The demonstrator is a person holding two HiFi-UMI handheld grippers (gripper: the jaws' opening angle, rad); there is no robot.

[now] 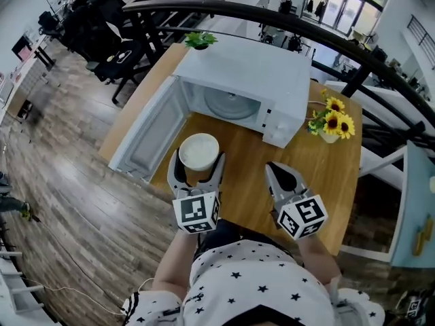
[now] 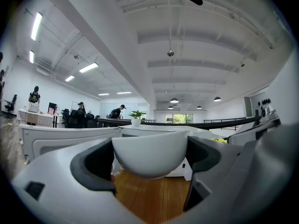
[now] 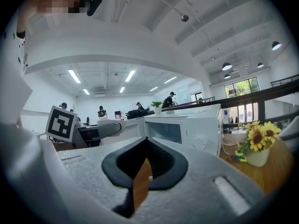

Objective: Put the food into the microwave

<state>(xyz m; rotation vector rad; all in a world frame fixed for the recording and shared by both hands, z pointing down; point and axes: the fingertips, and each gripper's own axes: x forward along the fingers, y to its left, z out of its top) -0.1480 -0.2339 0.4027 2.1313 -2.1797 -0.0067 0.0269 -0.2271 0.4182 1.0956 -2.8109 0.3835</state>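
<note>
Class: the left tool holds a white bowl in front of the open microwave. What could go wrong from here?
1. The left tool grips the white bowl only by its curved sides, so it might slip or tilt and spill.
2. The open door stands close on the left of the microwave, so the tool could clip it going in.
3. The right tool is shut and empty, giving no support.

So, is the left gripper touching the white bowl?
Touching. The left gripper clamps the white bowl between both dark pads; the left gripper view shows no gap either side.
</note>
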